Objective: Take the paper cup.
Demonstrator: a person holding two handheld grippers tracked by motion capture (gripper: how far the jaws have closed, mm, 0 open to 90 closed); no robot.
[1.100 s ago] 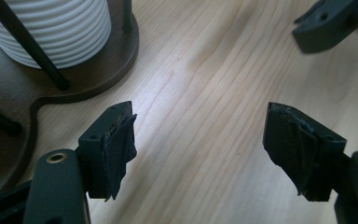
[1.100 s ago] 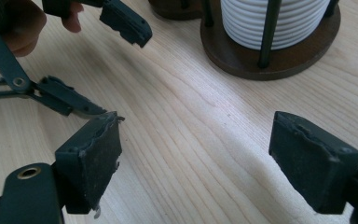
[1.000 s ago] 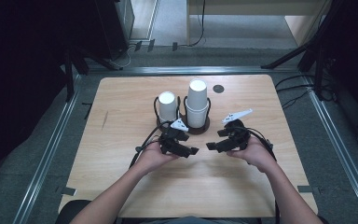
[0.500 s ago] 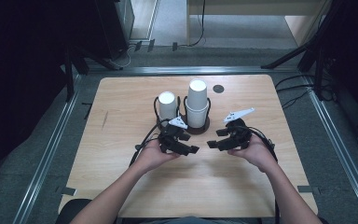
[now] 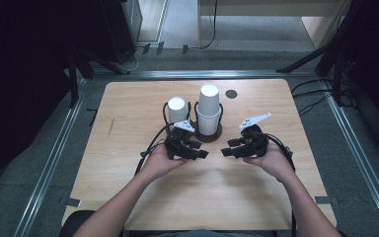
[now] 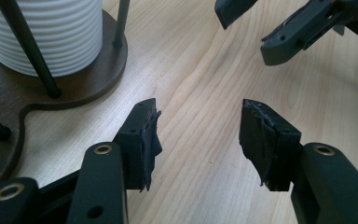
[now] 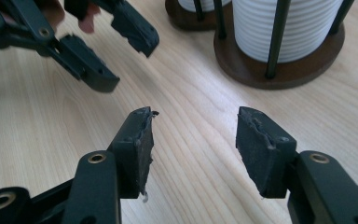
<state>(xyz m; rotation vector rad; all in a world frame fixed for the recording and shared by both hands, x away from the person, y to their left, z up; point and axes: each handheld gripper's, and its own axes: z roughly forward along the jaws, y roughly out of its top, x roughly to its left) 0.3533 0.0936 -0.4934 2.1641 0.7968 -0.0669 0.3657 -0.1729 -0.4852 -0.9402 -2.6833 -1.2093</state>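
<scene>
Two stacks of white ribbed paper cups stand in a dark wooden holder with black rods, a short stack at left and a taller one at right. My left gripper and right gripper hover low over the table just in front of it, tips facing each other a small gap apart. Both pairs of jaws have just been closing but stand apart, with bare wood between them. The left gripper has the holder's base at its left. The right gripper has the tall stack ahead of it.
A small black disc lies on the table behind the holder, at the far right. Cables trail from both grippers across the wood. Metal rails run along the floor on both sides of the table.
Both hands have kept their place in front of the cup holder. The jaws look slightly narrower than before, though that is hard to judge in the high view.
</scene>
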